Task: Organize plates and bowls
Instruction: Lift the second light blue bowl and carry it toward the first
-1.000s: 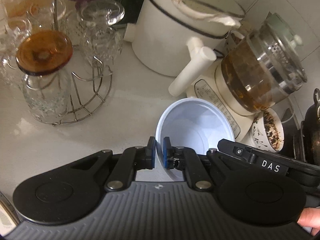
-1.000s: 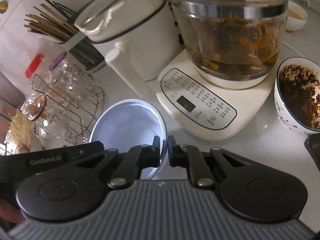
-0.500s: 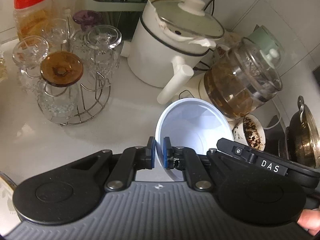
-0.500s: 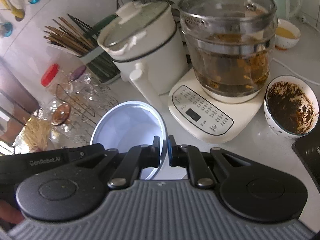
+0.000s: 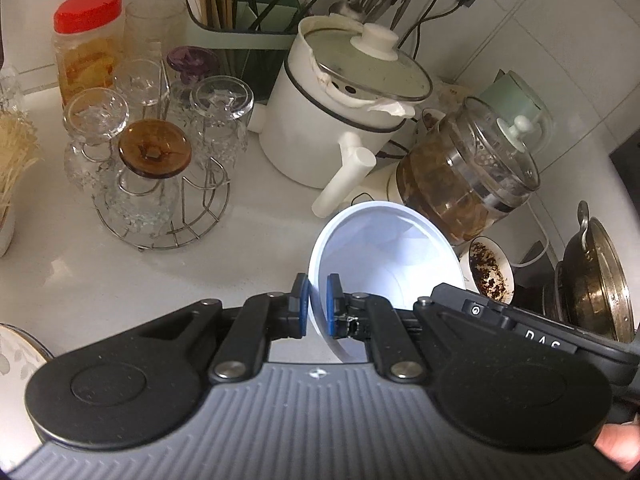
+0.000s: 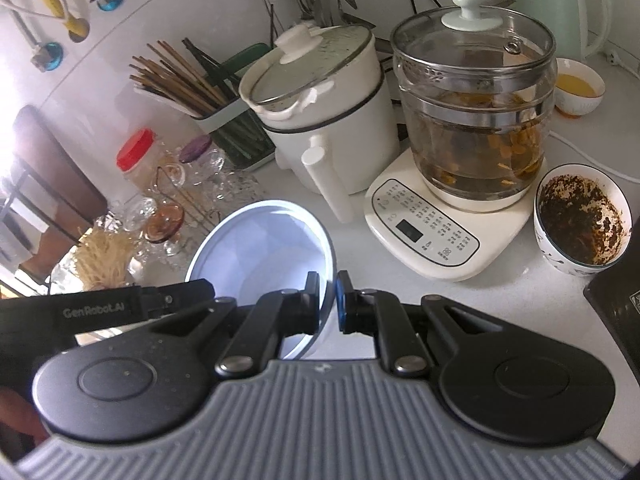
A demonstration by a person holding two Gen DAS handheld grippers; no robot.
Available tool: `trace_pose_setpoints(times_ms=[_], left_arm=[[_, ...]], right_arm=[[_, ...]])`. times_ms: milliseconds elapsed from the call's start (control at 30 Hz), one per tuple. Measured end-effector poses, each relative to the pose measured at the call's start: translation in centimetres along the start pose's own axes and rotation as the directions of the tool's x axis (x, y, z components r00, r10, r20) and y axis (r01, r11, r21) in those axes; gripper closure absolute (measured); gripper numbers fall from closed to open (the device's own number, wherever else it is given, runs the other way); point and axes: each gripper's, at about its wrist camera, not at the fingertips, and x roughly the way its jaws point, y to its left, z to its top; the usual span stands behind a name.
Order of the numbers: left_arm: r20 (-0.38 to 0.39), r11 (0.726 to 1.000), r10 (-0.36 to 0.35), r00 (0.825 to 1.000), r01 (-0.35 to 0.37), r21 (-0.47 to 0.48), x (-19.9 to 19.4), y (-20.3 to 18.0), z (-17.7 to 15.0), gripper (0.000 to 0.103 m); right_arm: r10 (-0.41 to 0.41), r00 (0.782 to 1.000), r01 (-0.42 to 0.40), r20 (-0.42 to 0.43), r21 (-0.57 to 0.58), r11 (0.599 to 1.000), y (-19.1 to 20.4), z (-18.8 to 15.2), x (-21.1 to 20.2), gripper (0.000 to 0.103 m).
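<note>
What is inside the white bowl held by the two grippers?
The white bowl looks empty: only bare, clean inner wall shows. The left gripper and right gripper clamp opposite rim edges, and the gripper bodies cover its lowest part.

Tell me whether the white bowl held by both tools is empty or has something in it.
Empty. The white bowl shows a clean, bare inside in both wrist views, with no food or liquid; the left tool and right tool pinch its rim.
</note>
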Motion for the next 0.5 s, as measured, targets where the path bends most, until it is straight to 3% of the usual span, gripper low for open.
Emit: trace_pose_setpoints(times_ms=[500], left_arm=[[0.063, 0.994, 0.054, 0.997, -0.048, -0.095, -3.5, 3.4, -0.8, 0.094]], right_arm=[[0.091, 0.995, -0.096, -0.049, -0.104, 0.99, 3.7, 0.4, 1.2, 0.092]])
